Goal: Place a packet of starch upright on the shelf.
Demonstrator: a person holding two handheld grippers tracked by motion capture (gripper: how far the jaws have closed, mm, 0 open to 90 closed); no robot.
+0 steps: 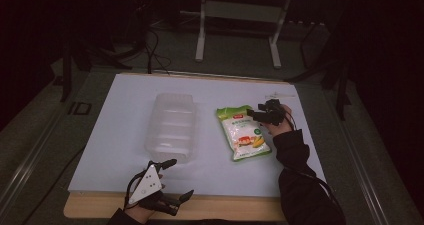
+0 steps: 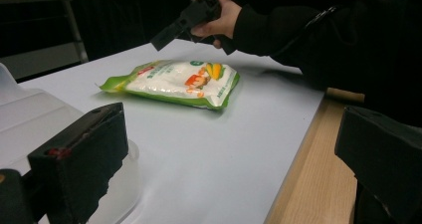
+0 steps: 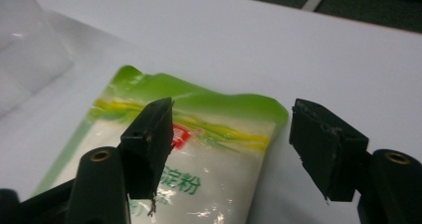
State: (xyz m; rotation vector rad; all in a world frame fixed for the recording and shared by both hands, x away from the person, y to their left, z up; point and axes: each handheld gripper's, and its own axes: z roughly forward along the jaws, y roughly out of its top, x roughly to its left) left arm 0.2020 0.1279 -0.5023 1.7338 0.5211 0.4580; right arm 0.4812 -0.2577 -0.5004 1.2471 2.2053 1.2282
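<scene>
A green and white food pouch [image 1: 244,131] lies flat on the white table top [image 1: 120,150], right of centre; it is also the pouch [image 2: 181,81] and pouch [image 3: 189,154] in the gripper views. My right gripper [image 1: 256,114] hovers open just above the pouch's top right corner, with its jaws spread either side of that edge and nothing between them. The right gripper [image 3: 231,139] touches nothing. A clear plastic box [image 1: 171,125] stands left of the pouch. My left gripper [image 1: 176,177] is open near the table's front edge, in front of the box.
A wooden strip [image 1: 225,207] runs along the table's front edge. Behind the table stands a white metal frame [image 1: 240,15], with cables on the dark floor. A dark sleeve [image 1: 300,180] reaches in from the bottom right.
</scene>
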